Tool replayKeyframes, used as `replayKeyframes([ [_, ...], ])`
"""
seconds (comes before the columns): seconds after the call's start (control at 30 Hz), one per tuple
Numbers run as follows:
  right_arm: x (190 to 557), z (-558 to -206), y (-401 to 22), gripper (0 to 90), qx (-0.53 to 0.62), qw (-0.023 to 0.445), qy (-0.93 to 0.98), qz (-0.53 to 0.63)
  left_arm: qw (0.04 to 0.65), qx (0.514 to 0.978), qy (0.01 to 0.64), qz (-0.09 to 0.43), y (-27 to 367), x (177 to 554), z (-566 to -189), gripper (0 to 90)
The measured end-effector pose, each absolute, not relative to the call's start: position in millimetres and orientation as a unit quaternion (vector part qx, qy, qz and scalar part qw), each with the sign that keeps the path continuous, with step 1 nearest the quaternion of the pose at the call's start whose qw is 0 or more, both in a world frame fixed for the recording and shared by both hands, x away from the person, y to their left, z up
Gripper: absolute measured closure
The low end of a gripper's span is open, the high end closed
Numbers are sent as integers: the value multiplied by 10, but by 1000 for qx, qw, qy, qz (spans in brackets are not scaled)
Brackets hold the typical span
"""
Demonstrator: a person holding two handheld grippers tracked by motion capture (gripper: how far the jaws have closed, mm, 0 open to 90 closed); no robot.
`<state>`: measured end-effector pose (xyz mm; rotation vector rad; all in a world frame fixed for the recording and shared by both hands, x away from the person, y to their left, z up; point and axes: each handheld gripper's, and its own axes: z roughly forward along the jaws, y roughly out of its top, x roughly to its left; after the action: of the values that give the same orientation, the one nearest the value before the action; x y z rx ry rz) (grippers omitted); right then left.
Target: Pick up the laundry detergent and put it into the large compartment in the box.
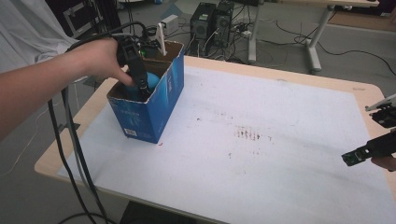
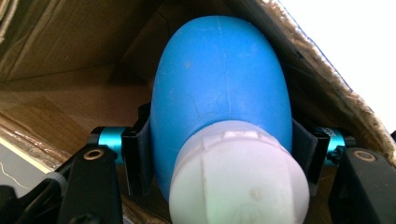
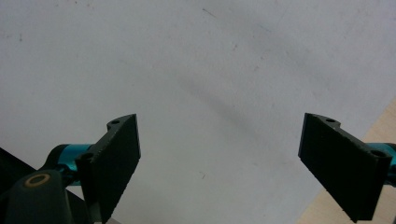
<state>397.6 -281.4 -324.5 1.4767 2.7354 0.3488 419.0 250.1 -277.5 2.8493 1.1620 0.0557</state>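
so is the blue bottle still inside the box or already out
Inside. The left gripper reaches down into the open blue box, and its jaws clamp the blue bottle with cardboard walls around it.

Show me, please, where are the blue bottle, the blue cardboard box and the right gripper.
blue bottle [image 2: 219,88], left gripper view, on its rounded body.
blue cardboard box [image 1: 140,116], high view, on its near outer wall.
right gripper [image 3: 219,170], right gripper view, midway between its open jaws.

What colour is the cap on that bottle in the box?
White, on the blue plastic bottle; the white round cap shows best in the left gripper view.
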Motion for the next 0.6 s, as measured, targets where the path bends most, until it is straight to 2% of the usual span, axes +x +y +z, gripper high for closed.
replayKeyframes([
  [0.6, 3960, -3253, -2837, 121, 476, 7, 872, 113, 28, 927, 373, 21, 2500, 4183, -2758, 362],
])
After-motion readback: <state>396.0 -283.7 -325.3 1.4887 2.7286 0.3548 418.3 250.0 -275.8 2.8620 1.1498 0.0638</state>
